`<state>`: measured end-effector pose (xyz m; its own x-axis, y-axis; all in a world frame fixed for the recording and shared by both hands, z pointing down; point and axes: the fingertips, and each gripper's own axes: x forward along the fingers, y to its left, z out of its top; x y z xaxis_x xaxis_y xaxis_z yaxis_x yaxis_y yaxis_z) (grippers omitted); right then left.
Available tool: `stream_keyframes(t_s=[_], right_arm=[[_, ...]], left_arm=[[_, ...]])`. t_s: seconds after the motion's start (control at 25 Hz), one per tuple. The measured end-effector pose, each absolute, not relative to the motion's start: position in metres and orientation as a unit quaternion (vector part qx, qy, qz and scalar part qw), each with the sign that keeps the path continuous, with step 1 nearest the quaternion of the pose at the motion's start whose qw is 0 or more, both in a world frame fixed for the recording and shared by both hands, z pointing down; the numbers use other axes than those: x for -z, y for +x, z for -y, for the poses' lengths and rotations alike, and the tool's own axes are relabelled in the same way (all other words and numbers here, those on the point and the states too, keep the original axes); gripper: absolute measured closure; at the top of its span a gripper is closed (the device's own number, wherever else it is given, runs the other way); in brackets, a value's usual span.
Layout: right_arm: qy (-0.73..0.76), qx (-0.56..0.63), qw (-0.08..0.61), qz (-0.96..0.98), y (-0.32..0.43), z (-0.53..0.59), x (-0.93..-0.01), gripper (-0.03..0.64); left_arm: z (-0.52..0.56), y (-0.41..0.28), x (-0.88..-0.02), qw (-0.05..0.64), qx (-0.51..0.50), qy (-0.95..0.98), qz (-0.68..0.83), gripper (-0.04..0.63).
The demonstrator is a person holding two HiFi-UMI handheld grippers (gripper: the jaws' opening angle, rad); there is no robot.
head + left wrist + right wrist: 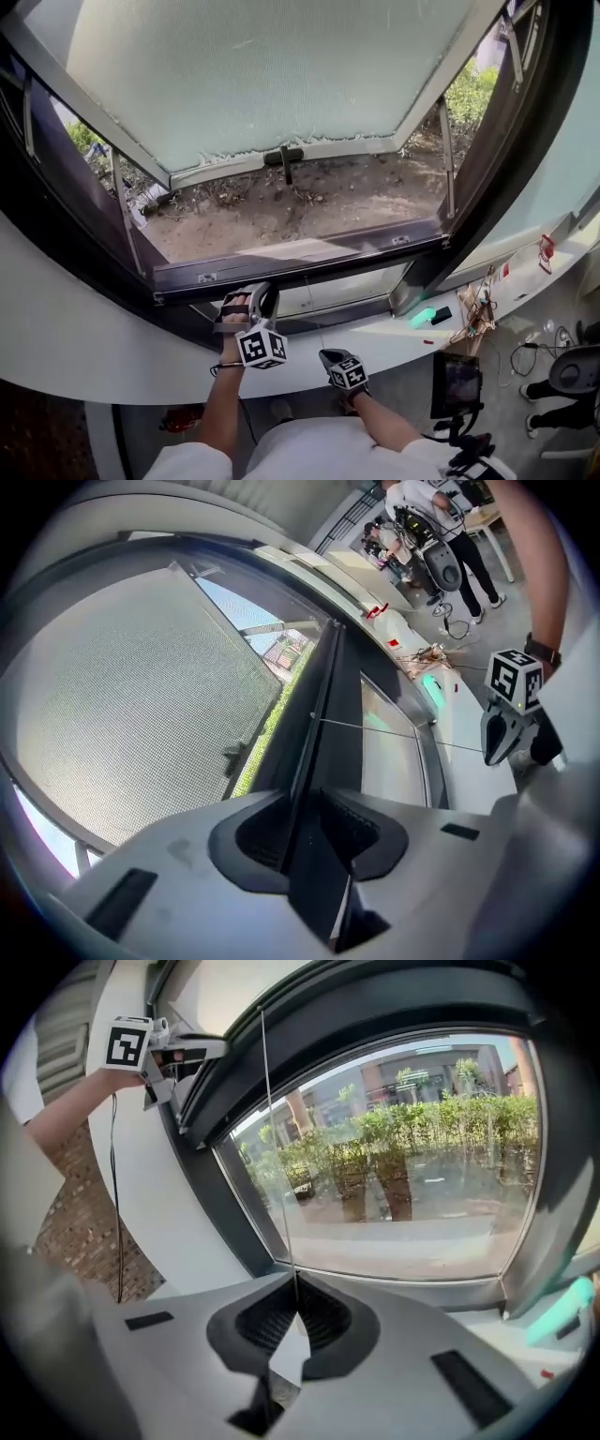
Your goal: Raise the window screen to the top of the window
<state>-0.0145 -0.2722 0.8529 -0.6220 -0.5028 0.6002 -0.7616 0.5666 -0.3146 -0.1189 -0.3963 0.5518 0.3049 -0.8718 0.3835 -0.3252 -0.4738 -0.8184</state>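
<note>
Left gripper (246,300) was clamped on what looked like the screen's dark bottom rail (319,255), sitting low by the sill (394,323); right gripper (330,356) was closed on the thin cord (272,1147). Raise looked barely begun; whole climb to the top left.

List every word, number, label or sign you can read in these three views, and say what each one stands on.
No words or numbers can be read in any of the three views.
Marker cubes: black-and-white square patterns only, no letters or digits.
Small red item at far right: too small to read any print.
Dark screen on its stand: nothing legible on it.
</note>
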Motion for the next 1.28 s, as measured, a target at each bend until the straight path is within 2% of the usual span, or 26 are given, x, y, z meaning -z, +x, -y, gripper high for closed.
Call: stream_keyframes(t_s=[0.28,0.48,0.84,0.96,1.28], right_arm=[[0.379,-0.29,0.222,0.851,-0.001,0.267,-0.85,0.617],[0.378,-0.265,0.257,0.849,0.002,0.261,-0.856,0.617],[0.373,-0.271,0.277,0.843,0.008,0.256,-0.862,0.617],[0.381,-0.273,0.273,0.84,0.013,0.257,-0.866,0.617],[0.368,-0.259,0.273,0.85,0.0,0.255,-0.863,0.616]], left_arm=[[0.399,-0.119,-0.55,0.325,0.449,-0.718,-0.421,0.502],[0.398,-0.118,-0.551,0.325,0.457,-0.709,-0.426,0.505],[0.399,-0.119,-0.549,0.308,0.438,-0.705,-0.464,0.513],[0.398,-0.119,-0.55,0.31,0.442,-0.704,-0.462,0.543],[0.401,-0.118,-0.55,0.31,0.447,-0.707,-0.452,0.544]])
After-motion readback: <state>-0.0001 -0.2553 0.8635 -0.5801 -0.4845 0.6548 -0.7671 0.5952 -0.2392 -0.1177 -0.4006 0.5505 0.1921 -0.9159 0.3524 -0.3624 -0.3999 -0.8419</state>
